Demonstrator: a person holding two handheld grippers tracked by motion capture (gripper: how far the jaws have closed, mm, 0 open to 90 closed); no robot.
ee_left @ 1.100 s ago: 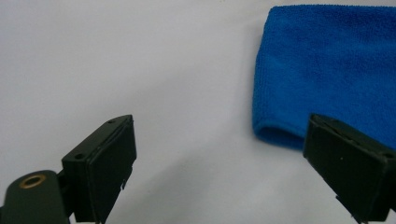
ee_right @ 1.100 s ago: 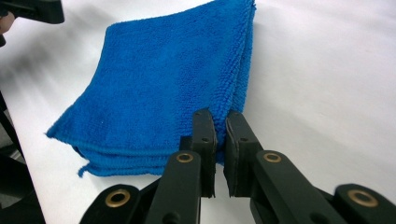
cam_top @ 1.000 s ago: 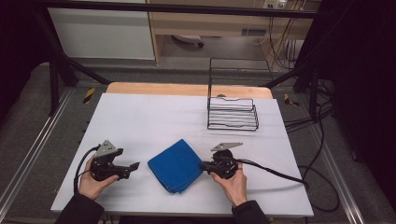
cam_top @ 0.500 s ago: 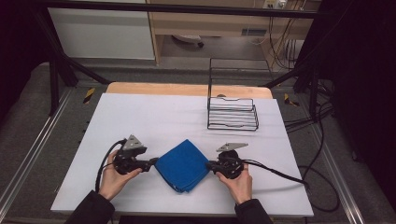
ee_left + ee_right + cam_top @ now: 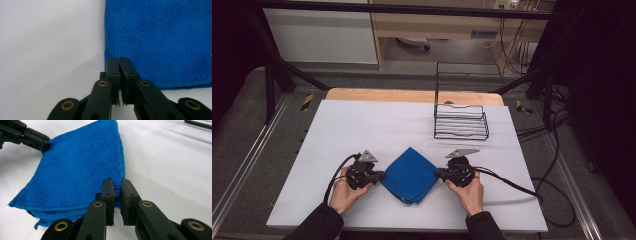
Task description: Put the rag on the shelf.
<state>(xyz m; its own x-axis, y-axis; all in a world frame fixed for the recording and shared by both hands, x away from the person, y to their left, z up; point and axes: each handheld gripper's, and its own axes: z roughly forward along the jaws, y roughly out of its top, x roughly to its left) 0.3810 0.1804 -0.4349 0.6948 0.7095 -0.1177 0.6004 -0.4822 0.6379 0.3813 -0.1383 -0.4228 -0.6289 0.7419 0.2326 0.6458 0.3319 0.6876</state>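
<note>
On the white counter (image 5: pixel 362 125), the folded blue cloth (image 5: pixel 410 174) lies low at centre, its opposite corners pinched by the just-closed left tongs (image 5: pixel 381 175) and the shut right tongs (image 5: pixel 438 173); either shallow pinch might slip when lifted.

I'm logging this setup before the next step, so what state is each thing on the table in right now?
Blue cloth: folded, lying flat, pinched at two opposite corners.
Left tongs: have just been closing, now shut on the cloth's left corner.
Right tongs: shut on the cloth's right corner.
Wire rack: upright, empty, apart from the cloth.
Table: covered in white.
</note>
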